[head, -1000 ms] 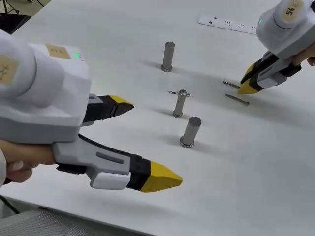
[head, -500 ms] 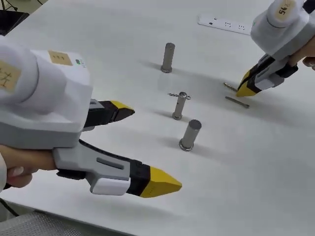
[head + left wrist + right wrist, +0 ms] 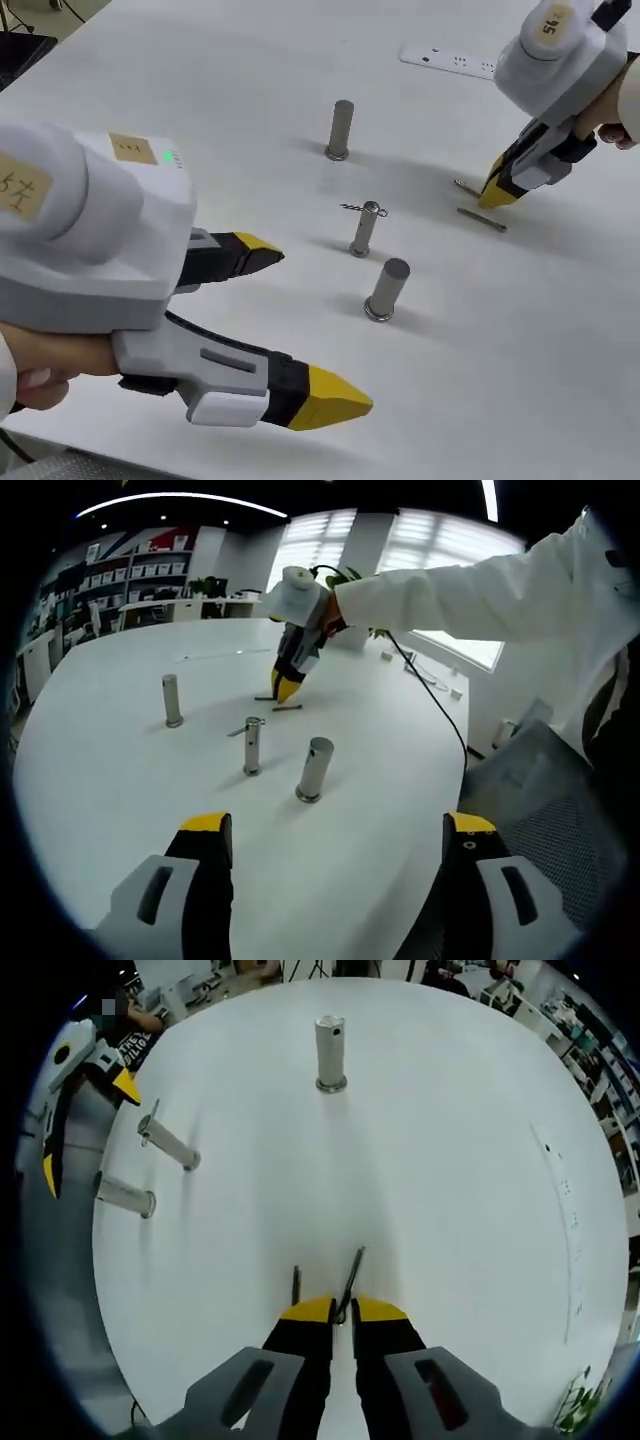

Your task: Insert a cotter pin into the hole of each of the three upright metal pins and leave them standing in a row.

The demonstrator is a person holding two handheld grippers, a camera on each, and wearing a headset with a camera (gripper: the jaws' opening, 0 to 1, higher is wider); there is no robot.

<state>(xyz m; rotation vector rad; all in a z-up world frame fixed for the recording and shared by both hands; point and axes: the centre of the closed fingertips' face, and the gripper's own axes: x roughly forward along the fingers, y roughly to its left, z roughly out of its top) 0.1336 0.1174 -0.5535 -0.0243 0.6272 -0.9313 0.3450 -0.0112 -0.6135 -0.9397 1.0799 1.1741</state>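
Metal pins (image 3: 252, 745), three, upright on white table (image 3: 200, 90), well apart from one another in a slanting row; far pin (image 3: 341, 128) bare, hole empty; middle pin (image 3: 365, 232) thinner, carrying inserted cotter pin (image 3: 360, 209) crosswise through its top, ends sticking out on both sides; near pin (image 3: 387, 289) bare, broad foot flat on the tabletop.

Right gripper (image 3: 342, 1310): tips down at the tabletop, to the right of the row in the head view, well apart from all three pins; jaws drawn almost together, clenched on the near end of loose cotter pin (image 3: 352, 1272), itself lying flat and pointing away from the tips; second loose cotter pin (image 3: 296, 1284) flat on the table just beside it, roughly parallel, close to one yellow jaw tip, contact not discernible.

Left gripper (image 3: 325, 330): released, jaws spread wide, nothing between them; held above the table on the near side of the row, pointing towards the pins, apart from all of them; in the left gripper view, near pin and middle pin ahead of the gap between the two yellow tips.

Power strip (image 3: 447, 60): white, flat near the far table edge, beyond the right gripper.

Sleeve (image 3: 480, 580): white, on the arm behind the right gripper, seen in the left gripper view.
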